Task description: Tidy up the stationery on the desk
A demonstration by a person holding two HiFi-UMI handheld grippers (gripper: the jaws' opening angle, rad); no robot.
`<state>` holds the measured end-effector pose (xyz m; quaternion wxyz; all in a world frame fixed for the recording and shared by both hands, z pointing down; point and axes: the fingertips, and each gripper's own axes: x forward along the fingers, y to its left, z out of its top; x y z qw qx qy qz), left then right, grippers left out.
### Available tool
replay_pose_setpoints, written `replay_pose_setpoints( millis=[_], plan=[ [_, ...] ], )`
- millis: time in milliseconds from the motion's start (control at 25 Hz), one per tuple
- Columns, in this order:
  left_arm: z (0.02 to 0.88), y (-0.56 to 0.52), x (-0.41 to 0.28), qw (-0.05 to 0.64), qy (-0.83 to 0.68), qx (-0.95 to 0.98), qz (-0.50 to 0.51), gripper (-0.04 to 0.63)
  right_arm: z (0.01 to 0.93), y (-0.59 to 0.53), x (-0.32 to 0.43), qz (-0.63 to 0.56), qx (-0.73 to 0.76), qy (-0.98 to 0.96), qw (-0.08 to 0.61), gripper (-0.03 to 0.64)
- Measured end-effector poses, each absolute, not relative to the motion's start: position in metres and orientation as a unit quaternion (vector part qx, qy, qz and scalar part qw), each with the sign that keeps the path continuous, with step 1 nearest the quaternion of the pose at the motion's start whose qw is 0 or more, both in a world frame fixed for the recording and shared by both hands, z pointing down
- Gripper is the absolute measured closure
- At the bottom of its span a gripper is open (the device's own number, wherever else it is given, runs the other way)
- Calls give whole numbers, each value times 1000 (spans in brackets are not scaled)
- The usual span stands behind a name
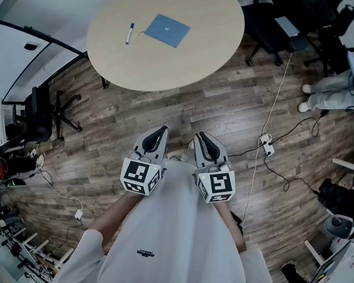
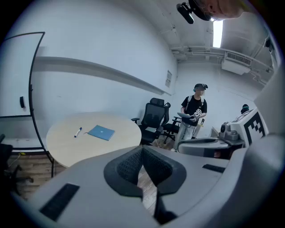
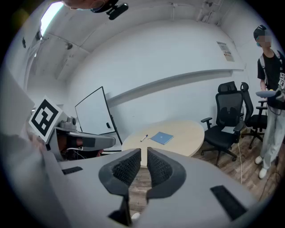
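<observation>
A round beige table (image 1: 185, 63) stands ahead across the wooden floor. On it lie a blue notebook (image 1: 167, 30) and, just left of it, a white marker with a blue cap (image 1: 130, 33). Both grippers hang close to my body, well short of the table. My left gripper (image 1: 161, 131) is shut with its pads touching and nothing between them. My right gripper (image 1: 201, 135) shows a narrow slit between its pads and holds nothing. The left gripper (image 2: 142, 149) view shows the notebook (image 2: 101, 132) and marker (image 2: 78, 132). Past the right gripper (image 3: 143, 151) lie the notebook (image 3: 161, 138) and marker (image 3: 144, 138).
Black office chairs (image 1: 285, 26) stand right of the table and another chair (image 1: 42, 113) at the left wall. A power strip (image 1: 267, 144) with cables lies on the floor to my right. A person (image 2: 193, 113) stands beyond the chairs. A whiteboard (image 3: 94, 116) stands behind the table.
</observation>
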<state>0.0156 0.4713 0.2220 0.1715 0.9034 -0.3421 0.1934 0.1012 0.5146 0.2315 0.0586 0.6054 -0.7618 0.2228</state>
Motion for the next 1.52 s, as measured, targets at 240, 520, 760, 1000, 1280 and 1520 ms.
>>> replay_pose_setpoints(
  millis=[240,520,760,1000,1280,1520],
  plan=[
    [216,479,-12,169,-337,907,188,575,231,513,69,227,598,-766,68,549],
    [214,470,-88,182,-339,904,189,575,222,487,-5,243,592,-766,62,549],
    [210,458,-155,194,-343,903,168,575,215,479,-66,216,592,-771,91,569],
    [211,447,-237,209,-351,900,153,575,219,465,-133,237,590,-767,85,584],
    [218,423,-271,212,-339,904,153,575,225,448,-167,236,596,-762,94,583],
    [217,393,-245,209,-322,910,156,575,229,417,-148,239,604,-755,88,583]
  ],
)
